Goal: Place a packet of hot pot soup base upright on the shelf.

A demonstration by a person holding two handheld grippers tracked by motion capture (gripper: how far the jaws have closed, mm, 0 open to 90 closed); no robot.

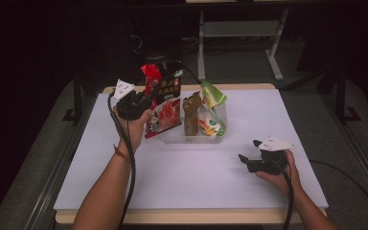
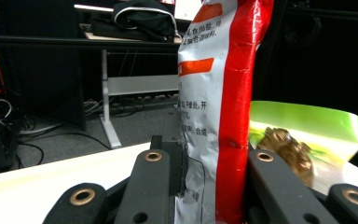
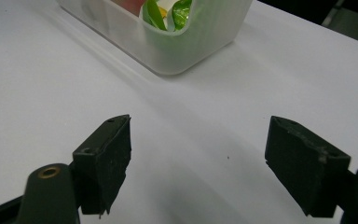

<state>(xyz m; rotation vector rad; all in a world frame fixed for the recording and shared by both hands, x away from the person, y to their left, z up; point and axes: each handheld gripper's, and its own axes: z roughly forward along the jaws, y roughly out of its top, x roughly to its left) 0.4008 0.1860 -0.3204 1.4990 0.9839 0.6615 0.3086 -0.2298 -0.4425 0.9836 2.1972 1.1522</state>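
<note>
My left gripper is shut on a tall red, white and black snack bag, held upright at the left end of a translucent plastic bin. In the left gripper view the bag is pinched between the two jaws of that gripper, and a green packet shows behind it. A brown packet and the green packet stand in the bin. My right gripper rests low over the white table at the right, open with nothing between its jaws. In its own view the right gripper faces the bin.
The white table top stretches in front of the bin and around the right hand. Black cables trail from both grippers along the forearms. Beyond the table's far edge stand a desk frame and dark equipment.
</note>
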